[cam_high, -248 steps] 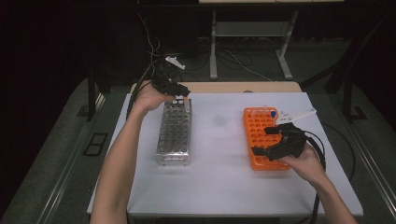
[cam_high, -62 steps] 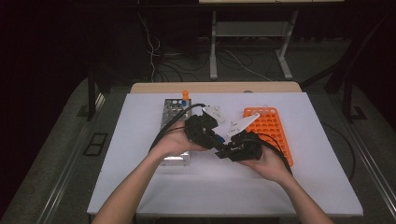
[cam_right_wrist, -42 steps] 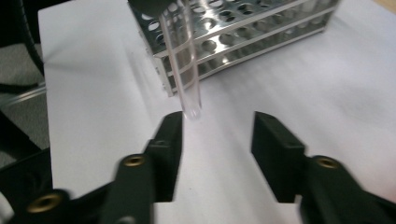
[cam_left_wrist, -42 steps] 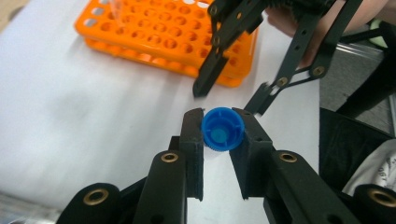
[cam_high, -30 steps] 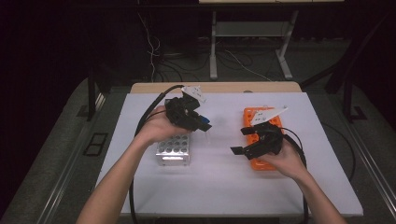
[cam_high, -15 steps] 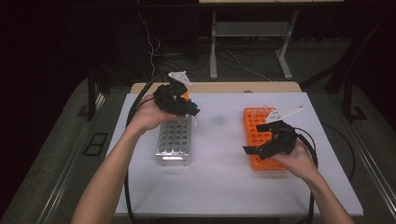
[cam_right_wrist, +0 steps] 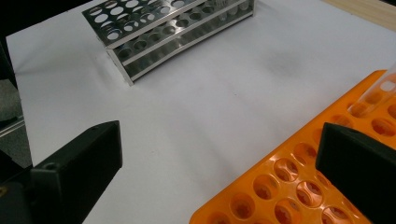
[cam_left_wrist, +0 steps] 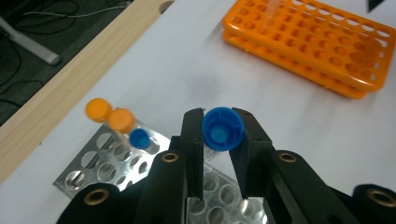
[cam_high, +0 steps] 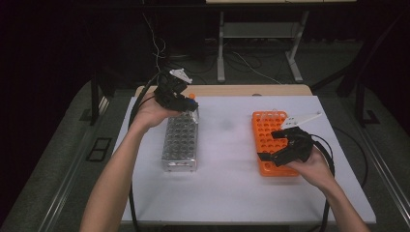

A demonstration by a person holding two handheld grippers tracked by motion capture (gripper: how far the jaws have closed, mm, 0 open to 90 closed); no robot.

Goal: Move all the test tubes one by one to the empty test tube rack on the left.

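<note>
- Over the metal rack's (cam_high: pixel 181 141) far end, the left gripper (cam_left_wrist: pixel 223 140) clamps a blue-capped tube (cam_left_wrist: pixel 222 129) upright, likely for seating beside tubes already standing there.
- Right gripper (cam_high: pixel 284 147) hovers over the orange rack (cam_high: pixel 273 141), fingers apart, empty, seemingly ready to fetch another.

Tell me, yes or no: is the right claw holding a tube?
No: in the right gripper view the right claw stands wide open over the orange rack, with nothing between its jaws.
</note>
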